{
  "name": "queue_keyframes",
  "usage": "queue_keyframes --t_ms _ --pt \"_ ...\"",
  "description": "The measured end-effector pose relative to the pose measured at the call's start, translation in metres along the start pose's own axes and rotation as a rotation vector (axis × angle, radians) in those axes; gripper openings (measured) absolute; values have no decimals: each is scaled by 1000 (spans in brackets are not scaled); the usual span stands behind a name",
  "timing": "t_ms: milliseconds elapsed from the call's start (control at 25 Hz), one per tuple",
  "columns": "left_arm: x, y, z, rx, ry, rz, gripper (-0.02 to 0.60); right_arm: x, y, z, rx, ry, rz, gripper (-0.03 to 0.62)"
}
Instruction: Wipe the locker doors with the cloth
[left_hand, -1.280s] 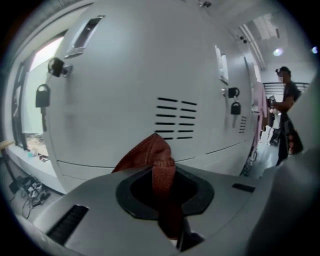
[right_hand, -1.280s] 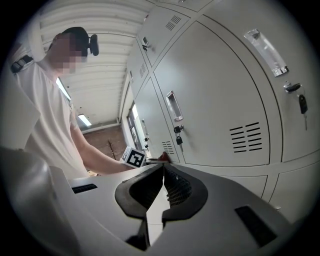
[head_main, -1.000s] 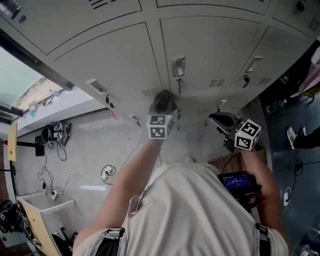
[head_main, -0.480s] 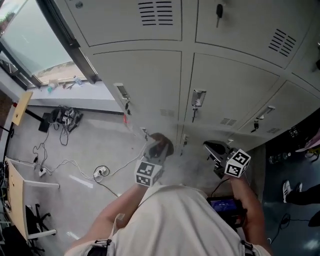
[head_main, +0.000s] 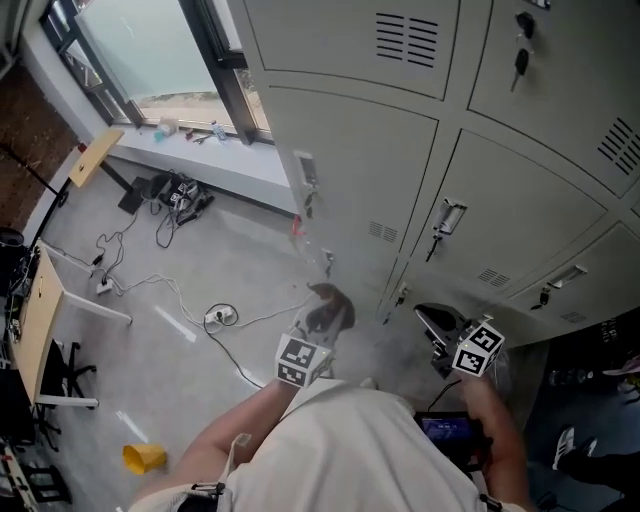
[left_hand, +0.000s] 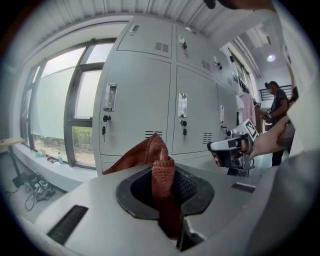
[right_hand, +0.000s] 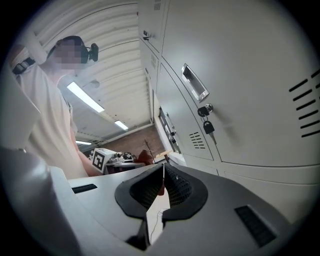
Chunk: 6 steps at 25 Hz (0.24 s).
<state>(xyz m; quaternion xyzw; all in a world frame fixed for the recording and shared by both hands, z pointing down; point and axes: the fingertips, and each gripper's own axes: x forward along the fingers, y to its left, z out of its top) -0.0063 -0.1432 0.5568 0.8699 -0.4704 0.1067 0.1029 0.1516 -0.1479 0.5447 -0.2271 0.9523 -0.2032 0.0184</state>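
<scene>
A bank of grey locker doors rises in front of me, each with a handle and a key. My left gripper is shut on a rust-brown cloth that bunches up between its jaws, held a short way off the lower lockers. My right gripper hangs beside it to the right, jaws shut with nothing between them. It sits close to a locker door with a recessed handle and hanging key.
A window with a sill stands left of the lockers. Cables and a power strip trail over the grey floor, with a yellow cup and a wooden table edge at the left. A second person stands at the far right.
My head view has swung left and down, bringing the window and floor into sight. Both grippers have dropped lower in view and stay side by side; the cloth stays gripped.
</scene>
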Motion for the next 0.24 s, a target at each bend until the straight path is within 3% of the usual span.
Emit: queue_keyframes --t_ms 240 --pt "-24 2 -7 -34 7 54 38 15 13 -7 2 11 60 17"
